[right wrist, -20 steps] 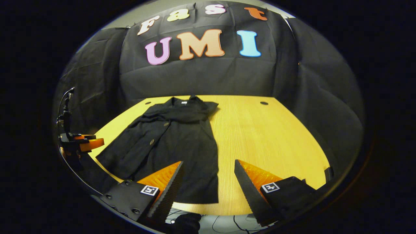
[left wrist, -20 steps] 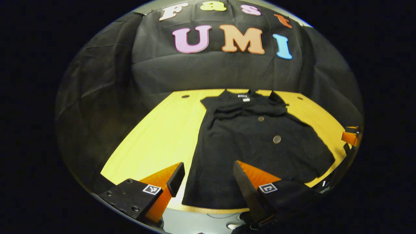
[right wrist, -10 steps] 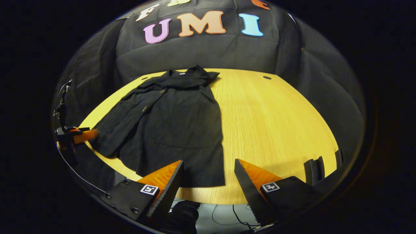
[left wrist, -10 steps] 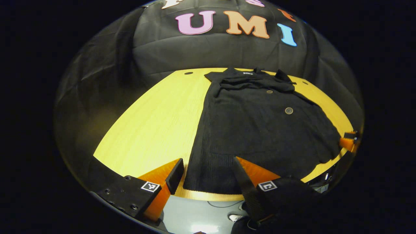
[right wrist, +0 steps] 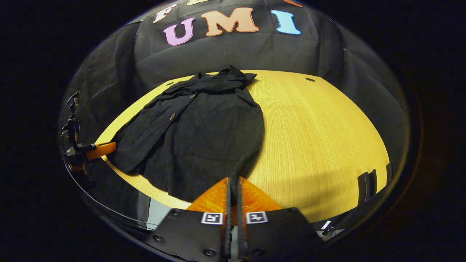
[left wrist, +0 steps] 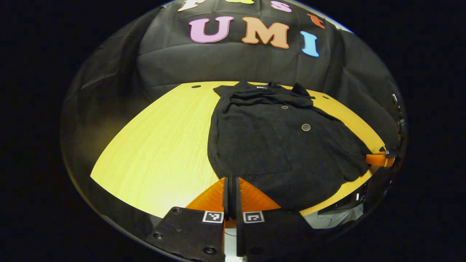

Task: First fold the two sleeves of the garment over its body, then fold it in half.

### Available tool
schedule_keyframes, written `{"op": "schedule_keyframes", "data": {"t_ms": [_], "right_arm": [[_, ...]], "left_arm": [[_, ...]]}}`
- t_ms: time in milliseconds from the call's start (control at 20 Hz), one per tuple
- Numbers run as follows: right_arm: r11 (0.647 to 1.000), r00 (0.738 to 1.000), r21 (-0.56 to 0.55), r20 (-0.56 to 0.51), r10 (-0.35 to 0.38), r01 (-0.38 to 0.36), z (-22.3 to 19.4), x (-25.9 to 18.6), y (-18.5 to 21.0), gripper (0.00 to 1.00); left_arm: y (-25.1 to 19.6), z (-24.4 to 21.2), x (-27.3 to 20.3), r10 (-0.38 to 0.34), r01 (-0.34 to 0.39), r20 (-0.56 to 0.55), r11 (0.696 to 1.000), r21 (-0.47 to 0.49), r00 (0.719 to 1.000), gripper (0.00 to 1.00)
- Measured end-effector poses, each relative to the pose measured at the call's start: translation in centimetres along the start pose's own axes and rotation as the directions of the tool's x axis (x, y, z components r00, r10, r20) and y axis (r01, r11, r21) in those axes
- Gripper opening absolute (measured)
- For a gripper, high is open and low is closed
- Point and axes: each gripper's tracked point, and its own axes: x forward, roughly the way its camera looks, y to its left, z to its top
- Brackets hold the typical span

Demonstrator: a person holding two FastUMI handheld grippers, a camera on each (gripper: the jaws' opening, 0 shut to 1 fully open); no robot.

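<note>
A black buttoned garment (left wrist: pixel 276 145) lies lengthwise on the yellow table (left wrist: pixel 160 145), collar at the far end, with its sleeves lying across its upper body. In the left gripper view, my left gripper (left wrist: pixel 230 179) is shut on the near hem corner, and the cloth draws up to its tips. In the right gripper view, the garment (right wrist: pixel 204 134) tapers into my right gripper (right wrist: pixel 233 180), which is shut on the other hem corner. The right gripper (left wrist: pixel 378 159) appears at the hem's far right in the left gripper view. The left gripper (right wrist: pixel 100 148) appears at far left in the right gripper view.
The table (right wrist: pixel 320 127) has bare wood on both sides of the garment, and small round holes (left wrist: pixel 196 86) near its far edge. A black bracket (right wrist: pixel 367 180) sits at the table's near right edge. Black cloth walls the booth behind the table.
Both grippers went from open above the hem to shut on its two corners. The near hem edge is now gathered and drawn up to the fingertips.
</note>
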Motion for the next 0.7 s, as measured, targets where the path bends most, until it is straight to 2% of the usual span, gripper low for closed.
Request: {"op": "schedule_keyframes", "data": {"t_ms": [100,200,450,700], "right_arm": [[1.0,1.0,0.013,-0.014,0.015,-0.015,0.0,-0.3,0.2,0.03],[1.0,1.0,0.019,0.015,0.024,-0.024,0.6,-1.0,0.5,0.03],[0.998,0.99,0.031,0.132,0.051,-0.055,4.6,-4.3,1.9,0.02],[0.996,0.966,0.002,0.241,0.088,-0.091,10.3,-6.7,3.6,0.02]], "left_arm": [[-0.1,-0.6,0.0,-0.007,0.002,-0.064,0.997,-0.074,0.998,0.0],[-0.6,0.8,-1.0,-0.032,0.027,-0.039,0.991,-0.131,0.999,0.0],[-0.9,5.2,-3.1,-0.05,0.055,0.071,0.997,-0.063,0.996,0.0],[-0.8,10.2,-4.1,-0.056,0.066,0.142,0.996,-0.063,0.988,0.0]]}}
